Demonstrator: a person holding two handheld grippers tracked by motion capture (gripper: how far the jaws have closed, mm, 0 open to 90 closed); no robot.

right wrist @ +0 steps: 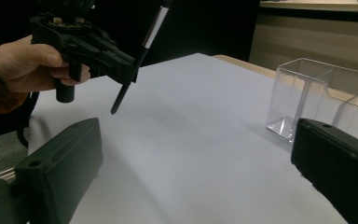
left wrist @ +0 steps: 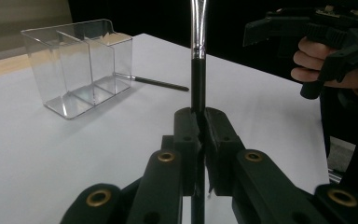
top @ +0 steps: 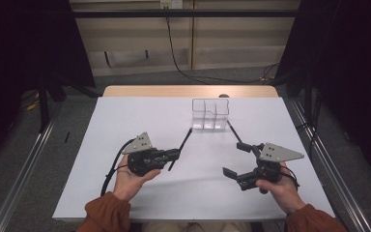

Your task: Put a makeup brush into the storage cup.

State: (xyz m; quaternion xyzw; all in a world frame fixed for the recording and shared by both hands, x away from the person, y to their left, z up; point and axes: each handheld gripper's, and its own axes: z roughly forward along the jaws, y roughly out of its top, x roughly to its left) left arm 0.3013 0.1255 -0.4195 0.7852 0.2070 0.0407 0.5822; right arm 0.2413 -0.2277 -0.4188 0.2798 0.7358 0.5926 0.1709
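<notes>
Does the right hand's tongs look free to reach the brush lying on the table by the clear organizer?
Probably yes: the right tongs are open and hold nothing, and the lying brush rests on bare table just ahead of them, beside the organizer.

We see the organizer [top: 210, 114] at twelve o'clock on the table [top: 125, 116], a second brush [top: 234, 130] lying at its four o'clock, touching its corner.

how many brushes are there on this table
2. One brush is clamped in the left gripper, lifted off the table. The other brush lies flat on the table beside the clear organiser, near the open right gripper. The organiser's compartments look empty.
</notes>
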